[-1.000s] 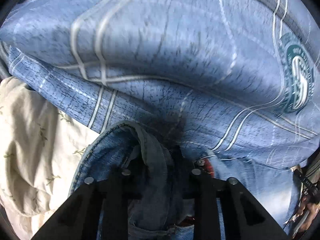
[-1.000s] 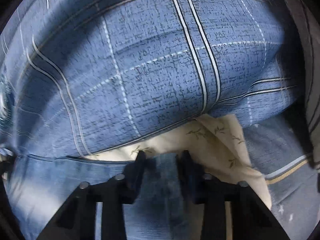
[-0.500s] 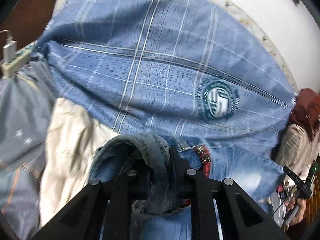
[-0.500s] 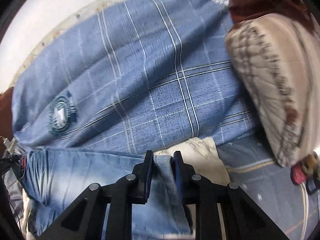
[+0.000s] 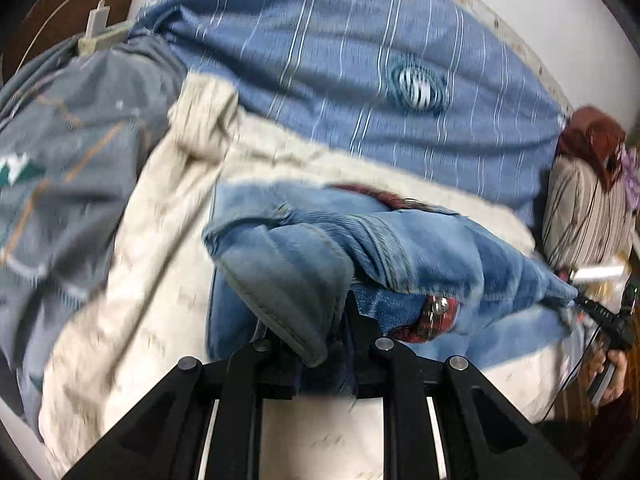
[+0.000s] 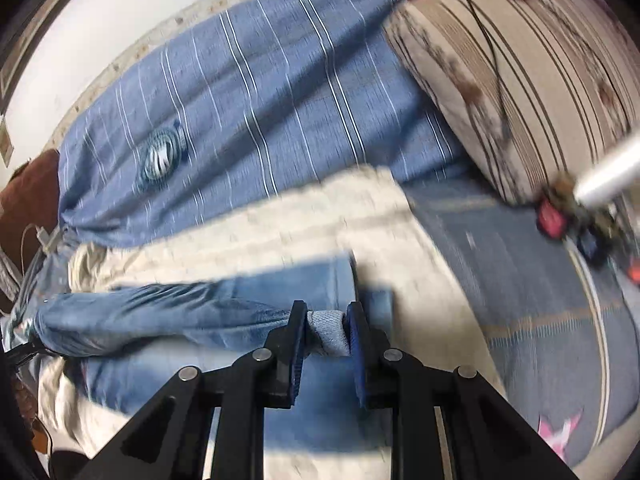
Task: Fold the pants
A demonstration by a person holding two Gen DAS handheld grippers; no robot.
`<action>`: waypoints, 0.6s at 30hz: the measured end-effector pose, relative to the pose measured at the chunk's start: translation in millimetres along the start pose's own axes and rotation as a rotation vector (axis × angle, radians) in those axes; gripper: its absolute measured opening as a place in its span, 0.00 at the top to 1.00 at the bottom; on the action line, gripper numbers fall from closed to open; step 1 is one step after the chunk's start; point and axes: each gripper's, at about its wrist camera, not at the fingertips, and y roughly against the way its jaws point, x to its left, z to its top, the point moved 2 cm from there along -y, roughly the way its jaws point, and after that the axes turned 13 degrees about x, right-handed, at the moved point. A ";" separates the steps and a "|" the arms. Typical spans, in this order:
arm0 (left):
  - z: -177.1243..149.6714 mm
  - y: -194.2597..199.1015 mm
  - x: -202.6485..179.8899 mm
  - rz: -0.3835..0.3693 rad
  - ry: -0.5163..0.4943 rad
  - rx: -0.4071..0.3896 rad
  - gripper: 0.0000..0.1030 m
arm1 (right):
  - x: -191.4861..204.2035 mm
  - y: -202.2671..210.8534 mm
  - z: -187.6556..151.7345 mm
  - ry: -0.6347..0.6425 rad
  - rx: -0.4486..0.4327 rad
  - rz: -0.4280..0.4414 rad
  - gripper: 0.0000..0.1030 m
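Blue plaid quilt (image 5: 360, 80) at the far side, bunched high against a white wall (image 5: 560, 12), with a round teal emblem (image 5: 418, 88) on it; seen also from the right wrist (image 6: 280, 120), emblem (image 6: 162, 158) toward the left there. Below the quilt, a cream sheet (image 5: 132, 280) with small leaf print, spread over the bed and wrinkled; cream cloth also under the jeans in the right view (image 6: 320, 220). At the left of the left view, a grey bedcover (image 5: 60, 140) with thin orange lines; in the right view the same kind of grey cover (image 6: 540, 300) at the right, with a pink star near the bottom. Striped beige pillow (image 6: 520, 60) at the upper right, dark red cloth (image 5: 592, 140) on top of it in the left view.

Lying across the cream sheet, just before the quilt: the blue jeans (image 5: 400, 248), faded denim, doubled over so that one layer lies on another, the fold loose and rumpled. Red plaid lining (image 5: 432, 320) visible at the waist part. In the right view the legs (image 6: 180, 312) stretched out toward the left, the cuff end near the fingers.

Left gripper (image 5: 320, 332) pinching a thick bunched denim edge, fingers close together with cloth between. Right gripper (image 6: 326, 332) clamped on a small rolled bit of hem.

Small things: white charger with cable (image 5: 98, 20) at upper left; a hand (image 5: 612, 376) holding a dark device at the far right edge. Both views blurred.
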 end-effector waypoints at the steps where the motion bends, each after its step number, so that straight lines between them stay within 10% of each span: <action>1: -8.6 -4.7 1.3 0.017 -0.022 0.018 0.81 | -3.3 -8.5 -11.5 0.012 0.045 -0.003 0.79; 10: -57.4 16.9 17.0 0.114 -0.105 0.076 0.68 | -33.7 -1.2 -52.7 0.003 0.150 0.027 0.65; 12: -59.9 36.4 19.0 0.139 -0.114 0.033 0.68 | -30.3 10.8 -45.0 0.010 0.105 0.017 0.59; 14: -55.2 55.7 15.0 0.144 -0.112 -0.027 0.68 | -23.4 22.5 -29.0 -0.001 0.025 0.044 0.27; 18: -29.8 80.4 -14.6 0.098 -0.111 -0.159 0.53 | -4.2 11.7 11.1 -0.030 -0.051 0.044 0.27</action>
